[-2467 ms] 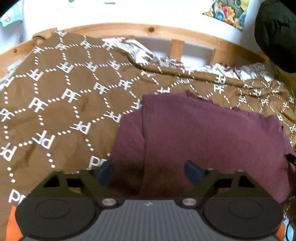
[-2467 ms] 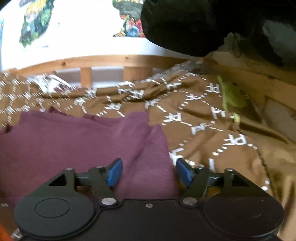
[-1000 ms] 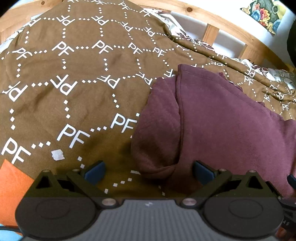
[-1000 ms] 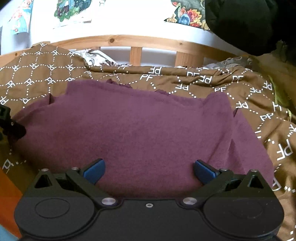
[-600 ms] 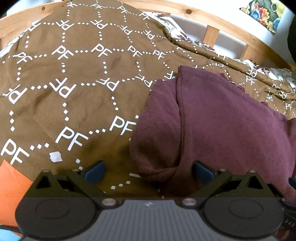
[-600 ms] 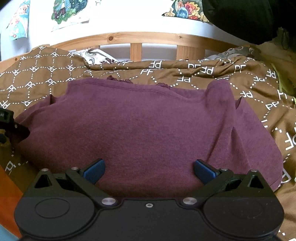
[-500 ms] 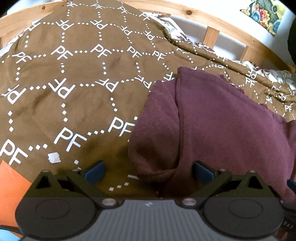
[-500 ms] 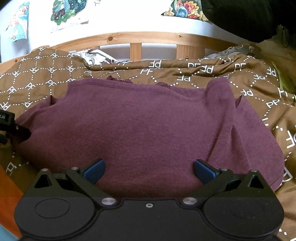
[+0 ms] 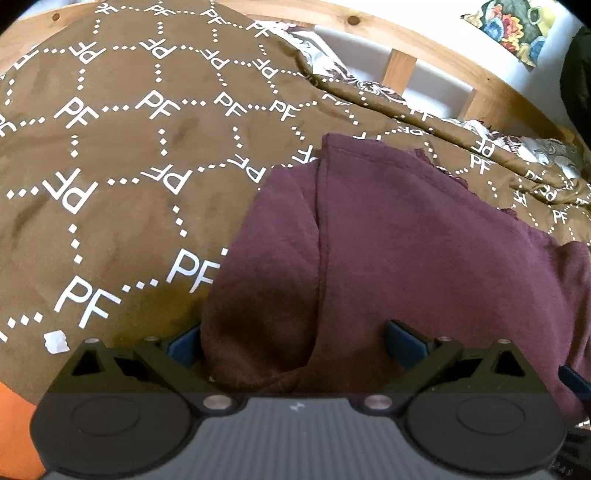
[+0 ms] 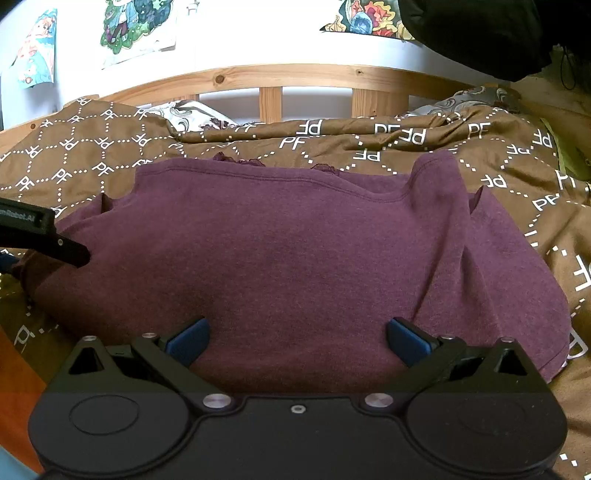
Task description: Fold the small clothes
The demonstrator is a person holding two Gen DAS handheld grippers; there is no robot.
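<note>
**A:** What does the left wrist view show?

**B:** The left gripper (image 9: 295, 341), fingers spread wide and released, at the near left corner of a maroon shirt (image 9: 424, 251). The shirt lies on a brown bedspread (image 9: 122, 155) printed with white "PF" lettering. The shirt's left sleeve (image 9: 269, 266) is folded beside the body panel, and its bunched near edge sits between the blue fingers (image 9: 404, 341). A small white scrap (image 9: 56, 341) lies on the bedspread left of the gripper, with an orange patch (image 9: 14, 421) in the lower corner.

**A:** And the right wrist view?

**B:** The right gripper (image 10: 297, 341), likewise parted and holding nothing, centred on the shirt's (image 10: 295, 258) near edge. Here the whole shirt is seen spread flat: hem along the far side, a raised fold (image 10: 439, 192) at the right. The left gripper (image 10: 40, 236) enters from the left edge, touching the cloth. Only this view shows the wall pictures (image 10: 136, 26) above the wooden bed rail (image 10: 280, 79) and a dark bundle (image 10: 480, 33) at top right.
</note>
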